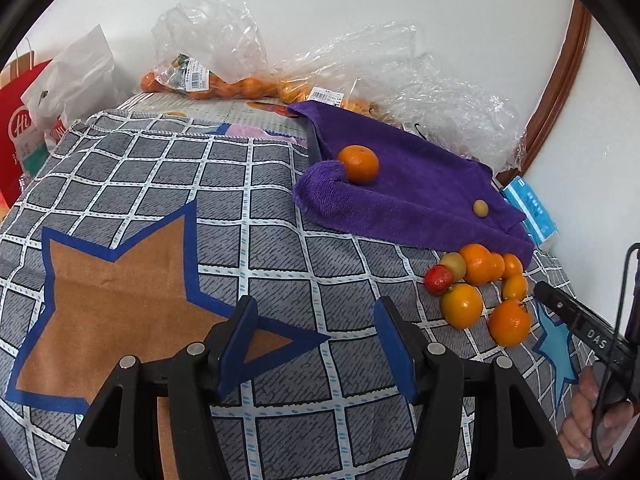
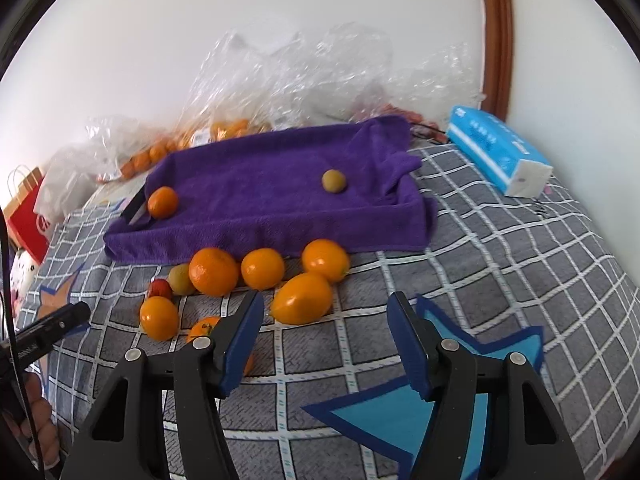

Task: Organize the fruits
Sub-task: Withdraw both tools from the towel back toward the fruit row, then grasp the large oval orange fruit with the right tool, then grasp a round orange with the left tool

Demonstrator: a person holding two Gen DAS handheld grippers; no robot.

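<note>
1. Loose fruits (image 2: 256, 268) lie bunched on the checked cloth (image 2: 500, 264), just in front of the purple towel (image 2: 260, 184): oranges, a greenish one and a red one (image 1: 438, 279).
2. On the towel sit one orange (image 2: 163, 201) near its left end and a small green fruit (image 2: 334, 181) toward the right, well apart.
3. Right tool (image 2: 322, 328): spread, holding nothing, near the bunch.
4. Left tool (image 1: 314, 334): spread, holding nothing, over the orange star.
5. Behind the towel: plastic bags (image 1: 208, 40) of fruit; a tissue pack (image 2: 496, 152) to its right.
</note>
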